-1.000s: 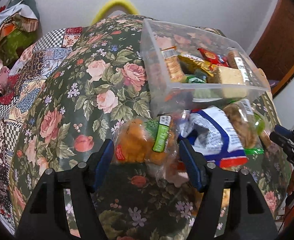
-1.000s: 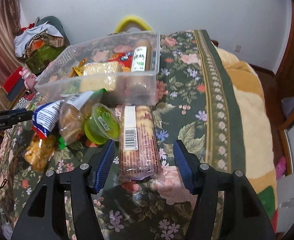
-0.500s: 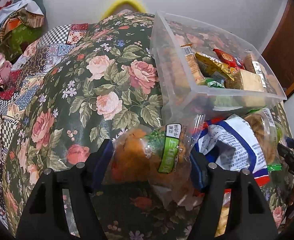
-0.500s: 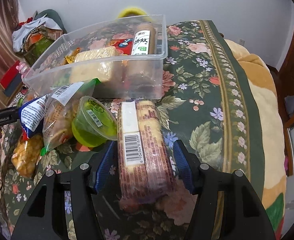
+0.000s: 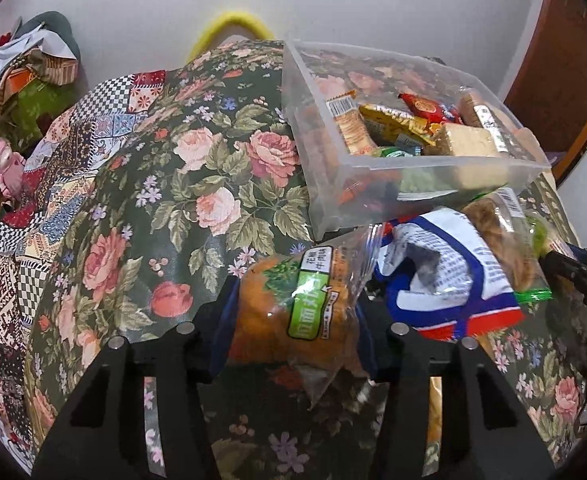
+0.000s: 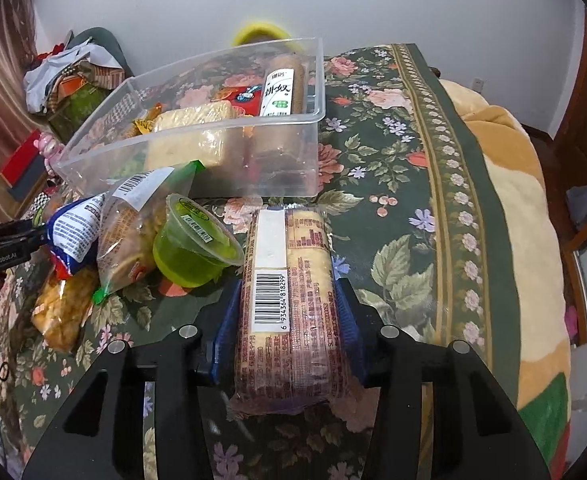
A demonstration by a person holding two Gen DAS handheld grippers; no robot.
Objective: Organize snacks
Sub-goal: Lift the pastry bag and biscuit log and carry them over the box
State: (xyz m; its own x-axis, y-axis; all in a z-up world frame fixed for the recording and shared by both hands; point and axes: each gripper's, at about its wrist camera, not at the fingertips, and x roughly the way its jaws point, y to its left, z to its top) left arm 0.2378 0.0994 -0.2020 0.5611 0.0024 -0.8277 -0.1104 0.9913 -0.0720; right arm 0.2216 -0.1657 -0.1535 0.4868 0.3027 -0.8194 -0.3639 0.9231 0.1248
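My left gripper (image 5: 295, 320) is shut on an orange snack bag with a green label (image 5: 297, 312), held just above the floral cloth. My right gripper (image 6: 287, 308) is shut on a long biscuit pack with a barcode (image 6: 289, 300). A clear plastic bin (image 5: 425, 182) holding several snacks stands just beyond both; it also shows in the right wrist view (image 6: 213, 152). A blue-and-white bag (image 5: 445, 276), a clear bag of crackers (image 6: 133, 224) and a green jelly cup (image 6: 191, 248) lie in front of the bin.
The floral cloth (image 5: 165, 208) covers a rounded surface that drops away at the left. A beige blanket (image 6: 525, 240) lies to the right. Clutter (image 5: 21, 80) sits at the far left by the wall.
Both grippers moved forward around their packs and closed on them. The orange bag and the biscuit pack now sit clamped between the fingers, closer to the bin.
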